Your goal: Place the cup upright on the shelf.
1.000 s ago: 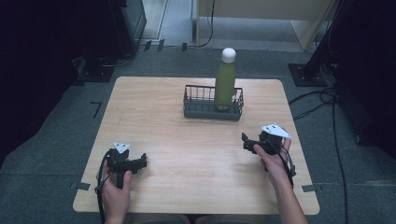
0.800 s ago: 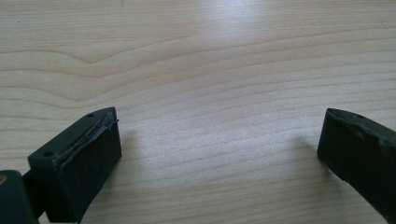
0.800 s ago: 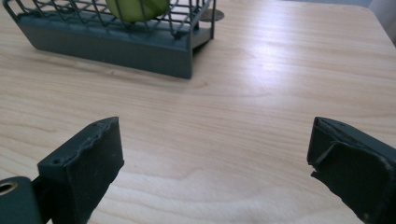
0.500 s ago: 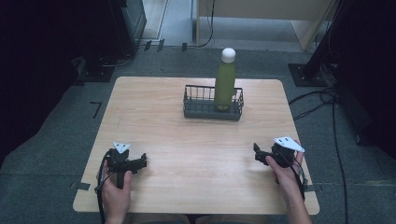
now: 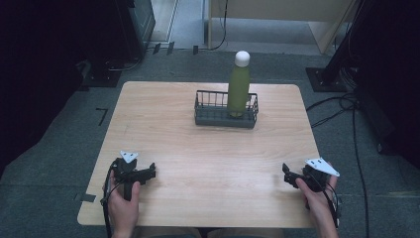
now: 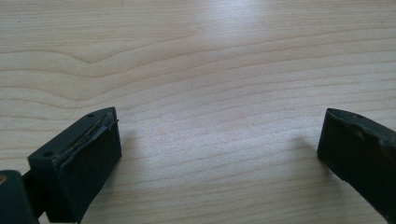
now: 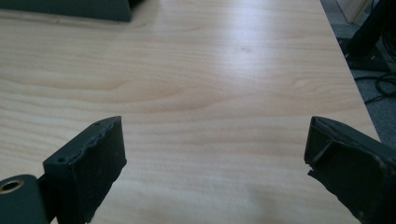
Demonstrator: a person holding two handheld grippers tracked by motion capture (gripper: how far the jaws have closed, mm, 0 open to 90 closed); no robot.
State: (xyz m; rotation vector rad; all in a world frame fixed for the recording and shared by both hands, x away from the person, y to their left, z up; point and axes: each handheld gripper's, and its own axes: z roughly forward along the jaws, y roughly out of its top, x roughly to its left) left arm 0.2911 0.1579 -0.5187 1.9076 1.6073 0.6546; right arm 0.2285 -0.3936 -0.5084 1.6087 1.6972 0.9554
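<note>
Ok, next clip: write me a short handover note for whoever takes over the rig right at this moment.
Left gripper: near the table's front left corner, jaws open, nothing between them.
Right gripper: near the front right edge, jaws apart and empty, just been closing a little.
Green bottle: upright inside the wire basket at the far middle of the table, white cap on.
Done: bottle sits in the basket, neither gripper touching it.
Left: nothing plainly pending; both hands look parked, well clear of the basket.
</note>
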